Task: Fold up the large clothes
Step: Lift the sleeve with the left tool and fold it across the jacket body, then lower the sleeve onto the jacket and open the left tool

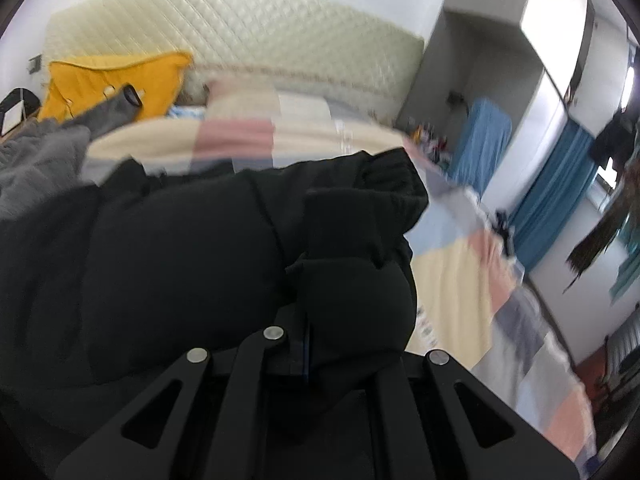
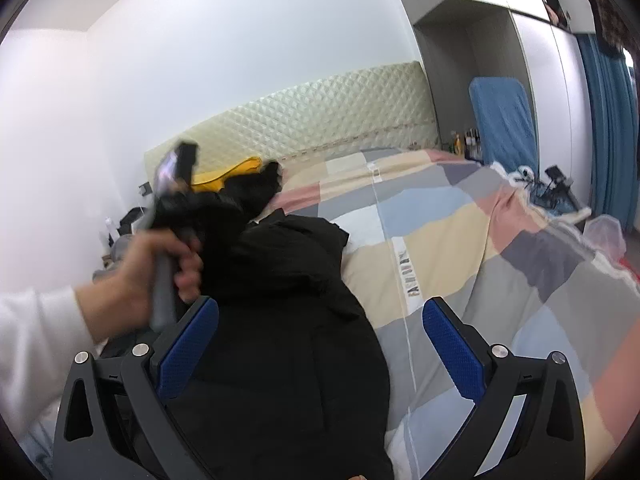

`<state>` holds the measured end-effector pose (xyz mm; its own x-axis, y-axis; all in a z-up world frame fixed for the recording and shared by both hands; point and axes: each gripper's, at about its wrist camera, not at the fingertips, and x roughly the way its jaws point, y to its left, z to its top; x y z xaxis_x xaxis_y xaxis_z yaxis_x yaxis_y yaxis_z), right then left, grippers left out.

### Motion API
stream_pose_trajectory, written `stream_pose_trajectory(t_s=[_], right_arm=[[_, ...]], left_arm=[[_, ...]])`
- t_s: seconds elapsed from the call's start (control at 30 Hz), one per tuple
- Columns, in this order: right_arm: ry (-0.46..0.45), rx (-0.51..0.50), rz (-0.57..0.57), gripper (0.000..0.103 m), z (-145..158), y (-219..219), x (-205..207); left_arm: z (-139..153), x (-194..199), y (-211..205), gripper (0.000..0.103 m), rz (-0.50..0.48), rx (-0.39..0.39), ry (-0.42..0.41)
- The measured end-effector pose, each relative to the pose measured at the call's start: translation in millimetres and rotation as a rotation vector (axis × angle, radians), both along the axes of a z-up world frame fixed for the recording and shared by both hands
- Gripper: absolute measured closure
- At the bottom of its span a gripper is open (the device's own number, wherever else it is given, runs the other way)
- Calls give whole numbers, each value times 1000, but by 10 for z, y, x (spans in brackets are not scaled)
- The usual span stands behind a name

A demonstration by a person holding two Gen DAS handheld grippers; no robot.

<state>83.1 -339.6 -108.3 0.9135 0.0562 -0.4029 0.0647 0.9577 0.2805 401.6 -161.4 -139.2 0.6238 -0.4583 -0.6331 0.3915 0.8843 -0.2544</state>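
A black padded jacket (image 1: 180,260) lies on the patchwork bed cover (image 1: 452,276). My left gripper (image 1: 308,344) is shut on a fold of the jacket's sleeve, which bulges over its fingers. In the right wrist view the same jacket (image 2: 280,320) lies on the left of the bed, and the person's hand holds the left gripper (image 2: 176,208) lifted with black fabric hanging from it. My right gripper (image 2: 320,340) is open and empty, with blue pads (image 2: 452,348), hovering over the jacket's lower part.
A yellow garment (image 1: 116,80) and a grey garment (image 1: 36,160) lie near the quilted headboard (image 1: 240,28). A blue-covered item (image 2: 504,120) stands by the grey wardrobe (image 2: 532,64). Blue curtains (image 2: 608,128) hang on the right. Clutter lies beyond the bed's right edge.
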Motion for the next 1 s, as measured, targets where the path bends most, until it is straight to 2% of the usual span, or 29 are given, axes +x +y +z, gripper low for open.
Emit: stream_pose_trajectory(t_s=[0.23,0.33,0.43,0.6,0.8,0.9,1.0], right_arm=[[45,7,32,0,-98,28,123],[53,1,40,0,-120,59,145],[57,0,47,0,-141,76,169],[60,1,44,0,-143,98,172],[52,-5,87,0,-138,195,147],[61,-32,108,0,-134,291,170],[70,-71,113,0,-129,393,173]], left_arm=[[-632,56,-310,98,-3,152,16],[-776,118,-400,98,0,204,35],[-799,75,-423,98,-6,209,19],[-706,52,-316,97,1,168,26],[-455,-185,-260,95,-45,183,-25],[-340,-274,-189,84,-57,182,-7],[-280,-388,-110,48,-80,222,3]])
